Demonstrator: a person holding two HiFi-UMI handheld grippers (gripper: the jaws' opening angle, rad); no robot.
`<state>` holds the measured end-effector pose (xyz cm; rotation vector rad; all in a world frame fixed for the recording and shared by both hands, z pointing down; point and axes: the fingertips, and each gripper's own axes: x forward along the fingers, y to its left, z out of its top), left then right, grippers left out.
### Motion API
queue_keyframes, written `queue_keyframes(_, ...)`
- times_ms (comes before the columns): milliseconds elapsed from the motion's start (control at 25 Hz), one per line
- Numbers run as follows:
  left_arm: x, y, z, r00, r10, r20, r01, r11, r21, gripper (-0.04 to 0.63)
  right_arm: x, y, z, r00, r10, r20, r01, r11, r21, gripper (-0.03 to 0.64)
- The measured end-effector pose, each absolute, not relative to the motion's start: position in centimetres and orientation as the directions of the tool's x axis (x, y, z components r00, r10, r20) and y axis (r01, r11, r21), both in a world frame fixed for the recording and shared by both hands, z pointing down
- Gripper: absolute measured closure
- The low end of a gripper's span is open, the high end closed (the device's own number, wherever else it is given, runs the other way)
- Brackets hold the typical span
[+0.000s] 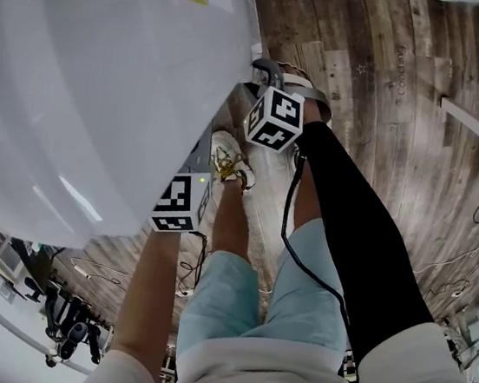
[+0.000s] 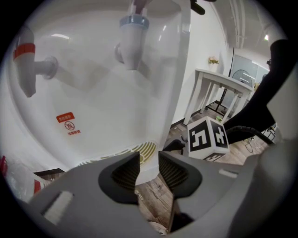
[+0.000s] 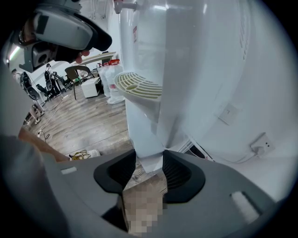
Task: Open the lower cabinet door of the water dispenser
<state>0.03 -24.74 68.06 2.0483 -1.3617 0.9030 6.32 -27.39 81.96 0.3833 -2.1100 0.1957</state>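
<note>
R gripper clamped on lower cabinet door edge; L gripper released, jaws apart, near water dispenser.

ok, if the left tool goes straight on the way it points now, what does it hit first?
Probably the water dispenser, at its white front around the drip tray, just past the tips of the left tool. Depth is unclear in this view.

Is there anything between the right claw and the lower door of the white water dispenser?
Nothing visible stands between them. The right claw is closed on the edge of the white lower cabinet door, below the ribbed drip tray.
</note>
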Motion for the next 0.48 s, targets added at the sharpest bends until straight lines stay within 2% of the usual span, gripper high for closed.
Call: queue_keyframes(480, -1.5, -22.9, 67.0, 0.327, -0.577, 0.748, -0.895, -0.443, 0.05, 0.463, 6.1, -25.3, 81.6, -0.455, -0.226, 0.861, -0.431, 0.902, 0.009, 0.443)
